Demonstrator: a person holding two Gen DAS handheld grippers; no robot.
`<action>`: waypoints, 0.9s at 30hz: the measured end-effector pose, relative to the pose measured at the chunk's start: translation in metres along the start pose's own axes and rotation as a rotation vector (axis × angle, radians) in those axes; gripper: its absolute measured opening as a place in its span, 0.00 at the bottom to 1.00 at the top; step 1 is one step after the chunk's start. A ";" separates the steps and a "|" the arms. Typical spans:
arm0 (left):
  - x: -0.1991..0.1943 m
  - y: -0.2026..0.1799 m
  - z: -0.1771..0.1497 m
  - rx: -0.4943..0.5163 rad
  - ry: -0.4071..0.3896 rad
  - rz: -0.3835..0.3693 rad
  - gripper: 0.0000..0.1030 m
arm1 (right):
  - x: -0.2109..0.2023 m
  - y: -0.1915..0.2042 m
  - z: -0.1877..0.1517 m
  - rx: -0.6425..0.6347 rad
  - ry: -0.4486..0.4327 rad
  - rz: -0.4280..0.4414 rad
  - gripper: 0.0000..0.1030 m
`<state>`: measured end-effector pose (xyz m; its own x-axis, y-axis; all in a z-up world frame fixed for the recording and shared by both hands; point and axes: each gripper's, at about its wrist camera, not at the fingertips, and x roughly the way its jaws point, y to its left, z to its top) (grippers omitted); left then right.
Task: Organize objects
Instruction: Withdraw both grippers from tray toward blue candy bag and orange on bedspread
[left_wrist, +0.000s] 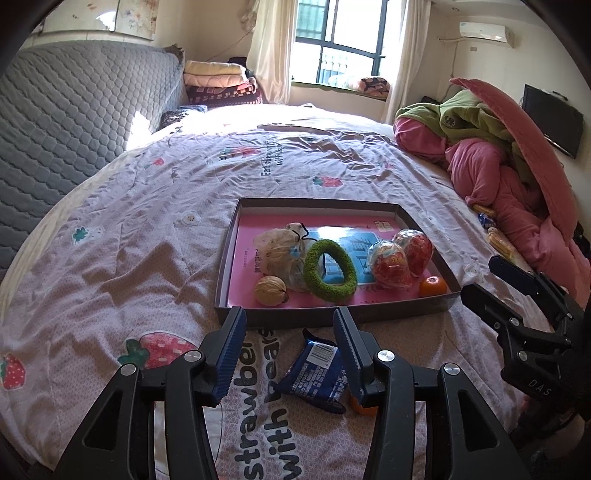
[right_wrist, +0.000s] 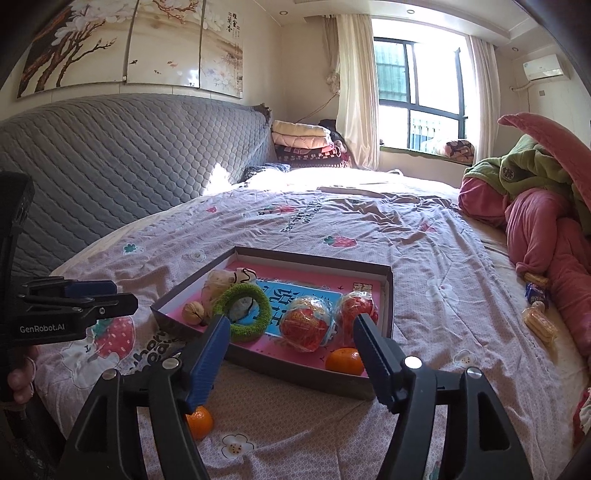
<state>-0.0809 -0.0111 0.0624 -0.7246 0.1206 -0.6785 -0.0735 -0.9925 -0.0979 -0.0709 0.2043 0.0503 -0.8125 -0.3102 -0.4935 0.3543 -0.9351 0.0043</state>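
A shallow box (left_wrist: 406, 309) with a pink floor lies on the bed. It holds a walnut (left_wrist: 270, 291), a clear bag (left_wrist: 282, 249), a green ring (left_wrist: 330, 271), two red wrapped balls (left_wrist: 391, 264) and a tangerine (left_wrist: 433, 286). My left gripper (left_wrist: 290, 314) hangs open just short of the box's near wall, with nothing between its fingers. Under it on the sheet lie a blue snack packet (left_wrist: 314, 373) and a second tangerine (left_wrist: 364, 408). My right gripper (right_wrist: 291, 321) is open and empty over the box's near corner (right_wrist: 295, 376), beside that loose tangerine (right_wrist: 199, 421).
A heap of pink and green bedding (right_wrist: 535, 229) fills the right side, with yellow snacks (right_wrist: 539, 323) and a blue packet (right_wrist: 536, 291) at its foot. A grey quilted headboard (right_wrist: 129, 158) stands on the left. Folded blankets (right_wrist: 299, 142) sit near the window.
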 end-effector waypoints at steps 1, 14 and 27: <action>-0.001 0.000 -0.001 0.001 0.001 0.000 0.49 | 0.000 0.003 -0.001 -0.007 0.002 0.002 0.67; -0.006 -0.003 -0.011 0.021 0.020 -0.001 0.49 | -0.009 0.030 -0.026 -0.067 0.051 0.036 0.67; 0.007 -0.004 -0.030 0.045 0.100 0.005 0.49 | -0.005 0.048 -0.039 -0.115 0.102 0.077 0.67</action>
<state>-0.0648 -0.0052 0.0363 -0.6536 0.1146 -0.7482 -0.1023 -0.9928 -0.0627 -0.0318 0.1678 0.0192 -0.7319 -0.3560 -0.5811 0.4693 -0.8816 -0.0510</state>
